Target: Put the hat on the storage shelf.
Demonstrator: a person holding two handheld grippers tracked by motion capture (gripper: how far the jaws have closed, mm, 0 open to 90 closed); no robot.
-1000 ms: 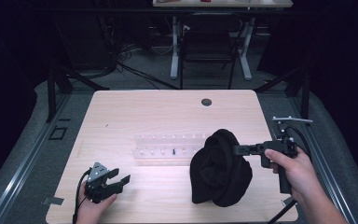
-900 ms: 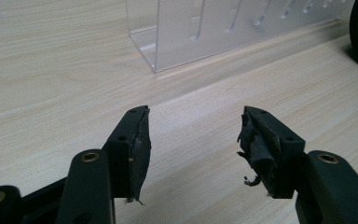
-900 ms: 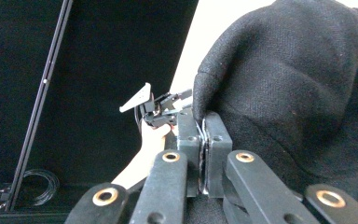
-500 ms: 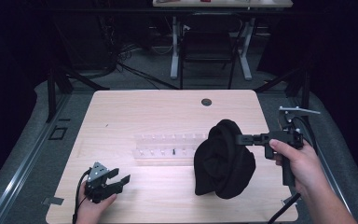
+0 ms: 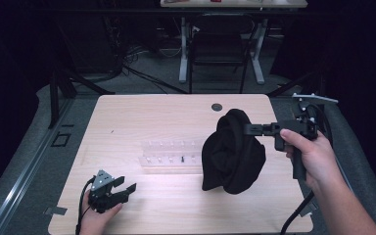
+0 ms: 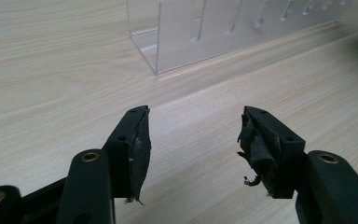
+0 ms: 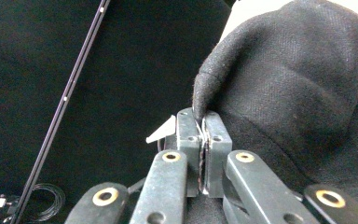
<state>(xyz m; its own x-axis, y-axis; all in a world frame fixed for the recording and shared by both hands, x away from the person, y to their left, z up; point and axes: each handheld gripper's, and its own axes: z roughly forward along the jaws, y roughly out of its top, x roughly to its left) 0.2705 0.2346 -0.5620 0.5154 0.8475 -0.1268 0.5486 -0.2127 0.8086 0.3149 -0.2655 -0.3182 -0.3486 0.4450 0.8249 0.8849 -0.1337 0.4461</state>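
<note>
Lifting the black cloth clear of the table calls for the right gripper, pinched on a fold, to keep its clamp, its hem possibly touching; the left gripper rests parted and empty.

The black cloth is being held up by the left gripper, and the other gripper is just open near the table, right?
Not quite. The right gripper holds up the black cloth, jaws pinched on a fold, as the right gripper view shows. The left gripper is the open one, low by the table.
</note>
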